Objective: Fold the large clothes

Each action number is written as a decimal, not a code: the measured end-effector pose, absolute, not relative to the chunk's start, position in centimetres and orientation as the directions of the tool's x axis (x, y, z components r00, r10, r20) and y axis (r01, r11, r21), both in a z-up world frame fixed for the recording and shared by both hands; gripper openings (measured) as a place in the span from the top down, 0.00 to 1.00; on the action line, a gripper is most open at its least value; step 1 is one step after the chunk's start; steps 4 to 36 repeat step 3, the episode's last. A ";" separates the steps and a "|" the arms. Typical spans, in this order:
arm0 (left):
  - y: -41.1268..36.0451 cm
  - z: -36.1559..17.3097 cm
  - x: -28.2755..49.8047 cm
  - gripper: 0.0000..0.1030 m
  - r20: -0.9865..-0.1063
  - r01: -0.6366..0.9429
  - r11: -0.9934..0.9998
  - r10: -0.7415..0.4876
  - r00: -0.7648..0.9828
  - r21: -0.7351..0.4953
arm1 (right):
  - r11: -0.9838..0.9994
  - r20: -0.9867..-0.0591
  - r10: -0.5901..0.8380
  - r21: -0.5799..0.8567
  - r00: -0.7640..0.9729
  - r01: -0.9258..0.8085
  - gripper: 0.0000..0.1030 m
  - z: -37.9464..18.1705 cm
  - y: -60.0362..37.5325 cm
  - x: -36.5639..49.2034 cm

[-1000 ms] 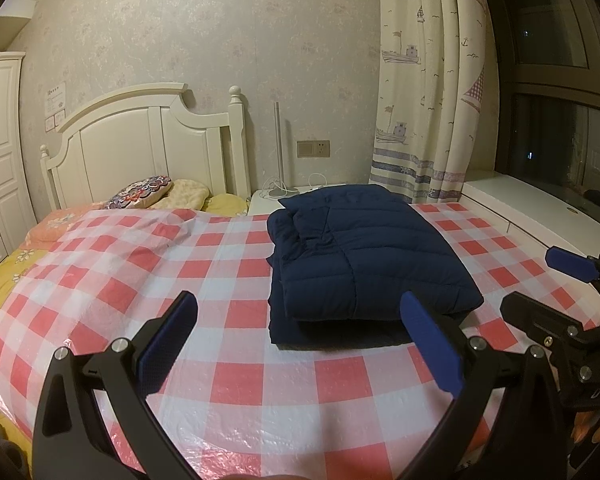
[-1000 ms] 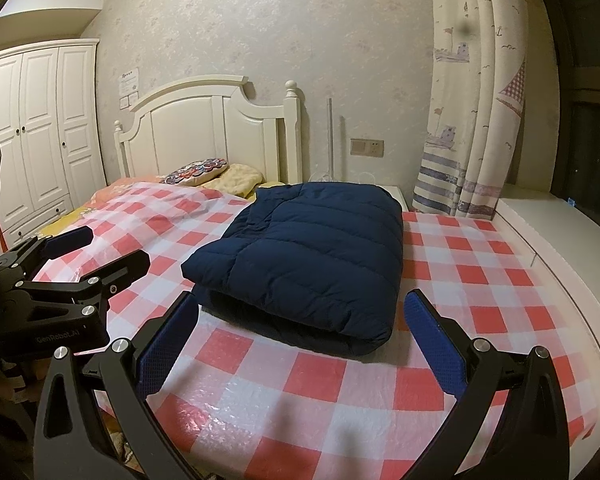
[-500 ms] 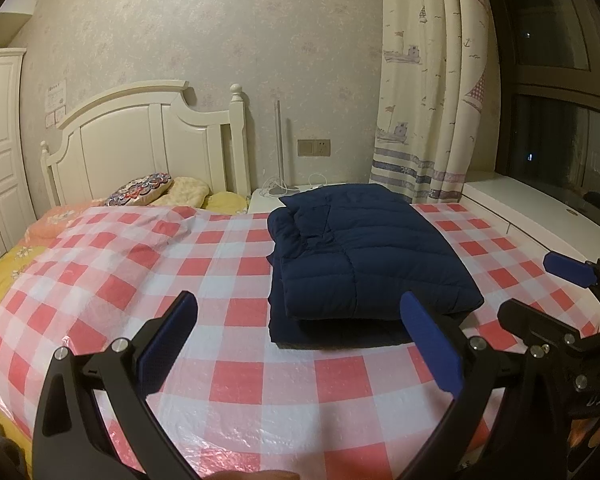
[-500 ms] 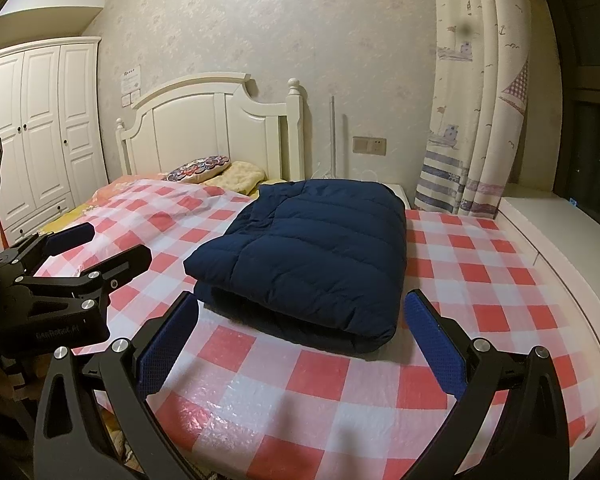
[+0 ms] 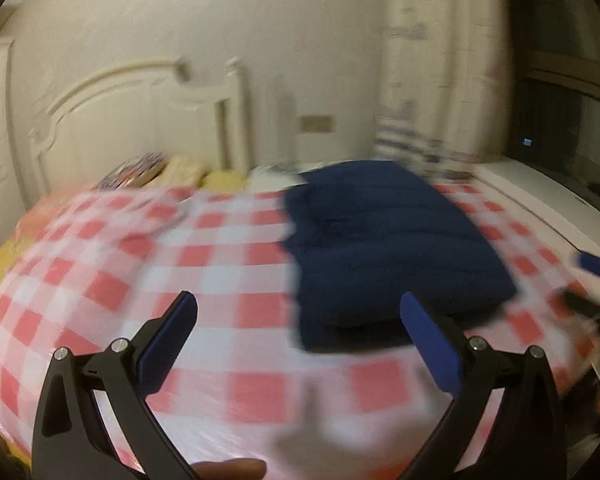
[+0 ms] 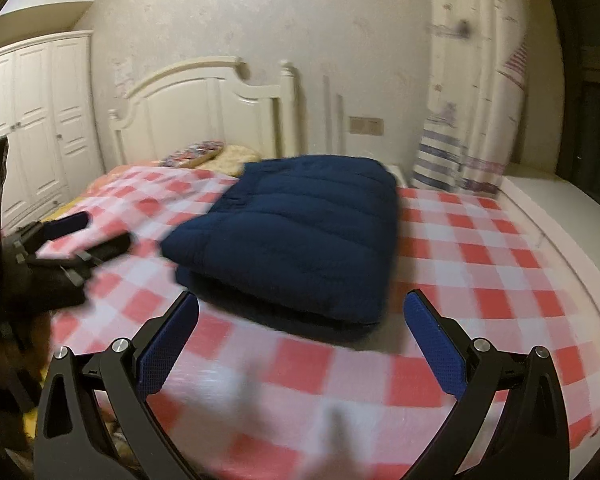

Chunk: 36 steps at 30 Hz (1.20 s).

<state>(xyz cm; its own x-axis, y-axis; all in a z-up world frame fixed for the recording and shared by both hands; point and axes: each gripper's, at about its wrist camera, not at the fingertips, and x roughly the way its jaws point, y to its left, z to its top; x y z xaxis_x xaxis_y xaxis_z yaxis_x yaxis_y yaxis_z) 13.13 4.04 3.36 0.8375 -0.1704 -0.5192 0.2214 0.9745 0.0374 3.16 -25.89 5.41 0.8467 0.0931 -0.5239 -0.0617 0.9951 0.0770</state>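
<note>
A navy quilted jacket [image 5: 384,240] [image 6: 300,232] lies folded into a thick rectangle on the red-and-white checked bed cover [image 5: 160,264] [image 6: 480,264]. My left gripper [image 5: 298,336] is open above the near edge of the bed, left of the jacket's near end, holding nothing. My right gripper [image 6: 300,338] is open too, just short of the jacket's near edge and clear of it. The left gripper [image 6: 80,232] shows at the left of the right wrist view, and the right one [image 5: 598,268] at the right edge of the left wrist view. Both views are blurred.
A white headboard [image 6: 204,116] and pillows [image 6: 216,154] stand at the far end of the bed. A white wardrobe [image 6: 32,120] lines the left wall. A patterned curtain [image 6: 472,92] and a white window ledge [image 6: 556,196] run along the right.
Both views have gone blurred with motion. Both grippers have pulled back a little from the bed and stay open. The jacket has not moved.
</note>
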 end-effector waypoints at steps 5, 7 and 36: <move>10.5 3.3 19.9 0.02 -0.577 0.063 0.996 -0.014 0.817 0.064 | 0.987 -0.546 -0.054 0.097 0.836 0.127 0.04 6.4 -34.7 5.1; 10.5 3.3 19.9 0.02 -0.577 0.063 0.996 -0.014 0.817 0.064 | 0.987 -0.546 -0.054 0.097 0.836 0.127 0.04 6.4 -34.7 5.1; 10.5 3.3 19.9 0.02 -0.577 0.063 0.996 -0.014 0.817 0.064 | 0.987 -0.546 -0.054 0.097 0.836 0.127 0.04 6.4 -34.7 5.1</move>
